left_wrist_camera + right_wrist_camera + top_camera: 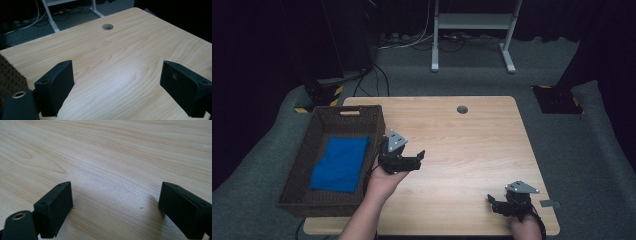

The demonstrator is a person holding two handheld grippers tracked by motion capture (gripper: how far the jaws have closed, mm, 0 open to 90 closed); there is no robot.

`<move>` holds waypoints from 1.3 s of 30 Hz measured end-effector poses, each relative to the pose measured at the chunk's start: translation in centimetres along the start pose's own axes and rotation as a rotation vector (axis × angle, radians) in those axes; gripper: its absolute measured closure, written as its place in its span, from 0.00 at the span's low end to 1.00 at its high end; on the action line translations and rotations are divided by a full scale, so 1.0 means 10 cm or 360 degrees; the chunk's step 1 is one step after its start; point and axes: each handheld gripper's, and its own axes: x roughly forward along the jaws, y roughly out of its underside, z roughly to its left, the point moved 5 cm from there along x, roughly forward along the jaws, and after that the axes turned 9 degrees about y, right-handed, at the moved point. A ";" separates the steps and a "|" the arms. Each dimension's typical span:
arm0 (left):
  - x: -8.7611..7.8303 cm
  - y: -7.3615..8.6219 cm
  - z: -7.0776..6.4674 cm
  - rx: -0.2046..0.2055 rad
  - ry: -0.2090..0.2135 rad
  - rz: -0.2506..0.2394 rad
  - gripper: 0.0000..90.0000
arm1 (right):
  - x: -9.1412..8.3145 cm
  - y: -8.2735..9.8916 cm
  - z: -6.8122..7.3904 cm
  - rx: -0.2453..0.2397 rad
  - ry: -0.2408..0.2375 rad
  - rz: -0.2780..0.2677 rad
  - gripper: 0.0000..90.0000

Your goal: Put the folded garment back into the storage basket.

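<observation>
The wooden table (472, 145) takes up the middle of the high view, pale grain running across it, with a small round hole (462, 109) near its far edge. In the left gripper view that hole (108, 26) sits at the top centre, above bare wood (120, 65).

At the left of the high view, on the table's left edge, stands a dark woven basket (299, 172), long and rectangular, with a handle slot in its far wall. Inside it, flat on the bottom toward the lower middle of the frame's left half, lies a folded blue cloth (341, 164). A strip of the basket's weave (10, 77) darkens the left edge of the left gripper view.

Just right of the basket, left of the frame's centre, a hand (384, 181) holds the left gripper (418, 159) above the table, pointing to the right, away from the basket. Its jaws stand wide apart with nothing between them, only wood grain showing in the gap (117, 82).

At the lower right of the high view, close to the table's near edge, the right gripper (493, 204) sits low over the wood. Its jaws are apart too and empty, with plain tabletop (115, 170) between them.

A small grey tab (550, 203) lies at the table's right edge beside it.
</observation>
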 end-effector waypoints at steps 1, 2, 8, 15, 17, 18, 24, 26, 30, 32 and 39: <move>0.02 0.00 -0.02 0.0001 0.0006 0.0001 0.14 | 0.00 0.00 0.00 0.0000 0.0000 0.0000 0.13; 0.05 0.00 -0.06 0.0000 0.0022 0.0002 0.14 | 0.00 0.00 0.00 0.0000 0.0000 0.0000 0.13; 0.24 0.02 -0.29 0.0005 0.0110 0.0024 0.14 | 0.00 0.00 0.00 0.0000 0.0000 0.0000 0.13; 0.49 0.12 -0.62 0.0004 0.0229 0.0042 0.14 | 0.00 0.00 0.00 -0.0001 0.0000 0.0000 0.13; 0.57 0.17 -0.70 0.0009 0.0256 0.0053 0.14 | 0.00 0.00 0.00 0.0000 -0.0002 0.0002 0.13; 0.61 0.20 -0.74 0.0022 0.0265 0.0063 0.14 | 0.00 0.00 0.00 0.0000 -0.0002 0.0002 0.13; 0.79 0.37 -0.86 0.0060 0.0291 0.0106 0.14 | 0.00 0.00 0.00 -0.0002 -0.0004 0.0000 0.13; 0.90 0.52 -0.90 0.0026 0.0312 0.0135 0.14 | 0.00 0.00 0.00 -0.0001 -0.0004 0.0001 0.13; 1.00 0.70 -0.94 0.0005 0.0322 0.0202 0.14 | 0.00 0.00 0.00 -0.0003 -0.0005 0.0001 0.13; 1.04 0.79 -0.96 -0.0003 0.0323 0.0228 0.14 | 0.00 0.00 0.00 -0.0003 -0.0005 0.0001 0.13; 1.14 1.04 -0.96 0.0025 0.0268 0.0305 0.13 | 0.00 0.00 0.01 -0.0003 -0.0005 0.0001 0.13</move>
